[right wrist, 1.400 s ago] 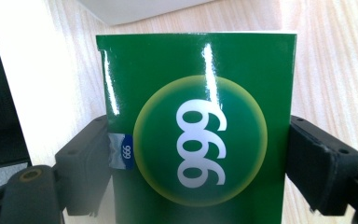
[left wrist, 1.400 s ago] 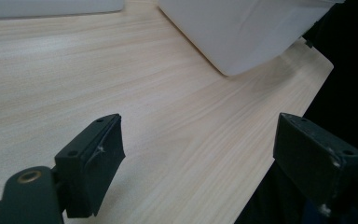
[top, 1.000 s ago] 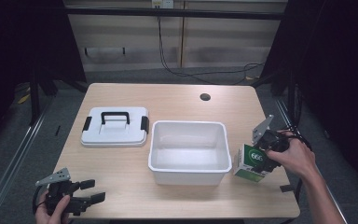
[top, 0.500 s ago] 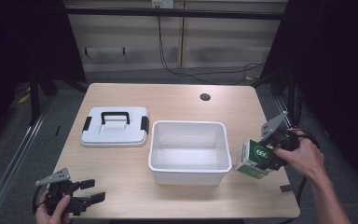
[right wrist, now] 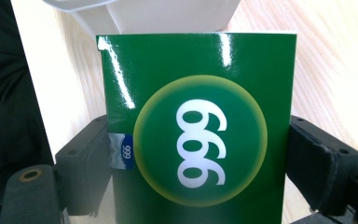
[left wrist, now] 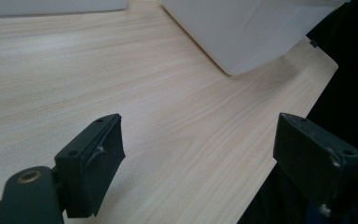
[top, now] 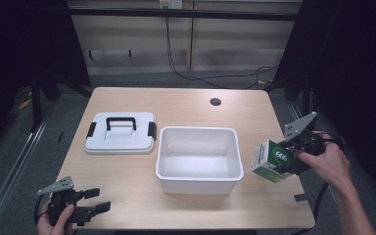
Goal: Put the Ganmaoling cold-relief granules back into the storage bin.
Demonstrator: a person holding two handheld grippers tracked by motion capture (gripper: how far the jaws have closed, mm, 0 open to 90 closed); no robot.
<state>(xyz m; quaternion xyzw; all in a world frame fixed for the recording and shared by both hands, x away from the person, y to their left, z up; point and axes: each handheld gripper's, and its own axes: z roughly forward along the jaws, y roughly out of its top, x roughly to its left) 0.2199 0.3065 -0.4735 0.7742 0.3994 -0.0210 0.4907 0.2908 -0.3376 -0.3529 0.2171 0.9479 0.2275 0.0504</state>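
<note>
At the table's front left corner the left gripper rests low with its jaws wide apart and nothing between them. Toward the left edge lies a white lid with a black handle, flat on the table. At the middle stands the open white bin, apparently empty. Just beyond its right wall, near the right edge, the right gripper has its jaws clamped on both sides of a green box, held tilted above the tabletop. The bin lies directly left of the box, so that hand is far nearer; the bin's right rim looks like the one obstacle to clear.
</note>
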